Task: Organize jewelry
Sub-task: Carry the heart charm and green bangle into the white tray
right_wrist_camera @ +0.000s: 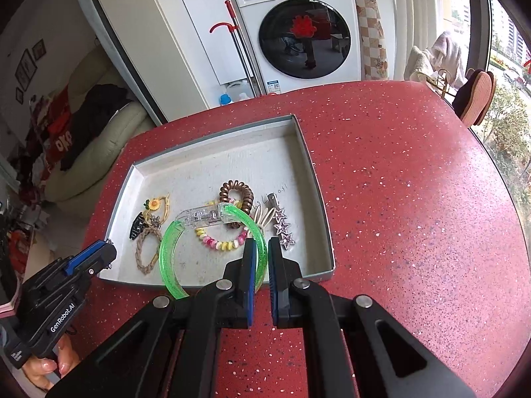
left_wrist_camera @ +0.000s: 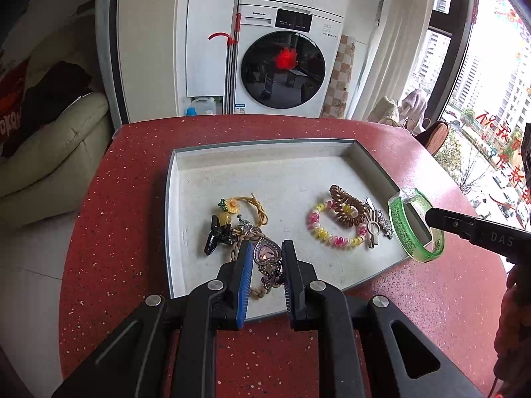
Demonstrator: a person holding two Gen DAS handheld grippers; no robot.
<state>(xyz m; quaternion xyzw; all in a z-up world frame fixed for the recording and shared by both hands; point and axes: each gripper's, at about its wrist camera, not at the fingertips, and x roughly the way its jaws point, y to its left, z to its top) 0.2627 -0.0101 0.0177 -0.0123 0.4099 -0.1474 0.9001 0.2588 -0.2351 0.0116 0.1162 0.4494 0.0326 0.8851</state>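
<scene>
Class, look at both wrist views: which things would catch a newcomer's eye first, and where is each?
The glittery green bangle stands out, pinched in the right tongs above the tray's near edge. Next, the heart-shaped pink pendant sits between the left tongs at the front of the grey tray. Behind the red table stands a white washing machine.

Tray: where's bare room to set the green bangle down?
The tray is bare across its far half, from the back wall to the brown coil tie. A narrow bare strip separates the near clusters. The right claw holds the green bangle.
</scene>
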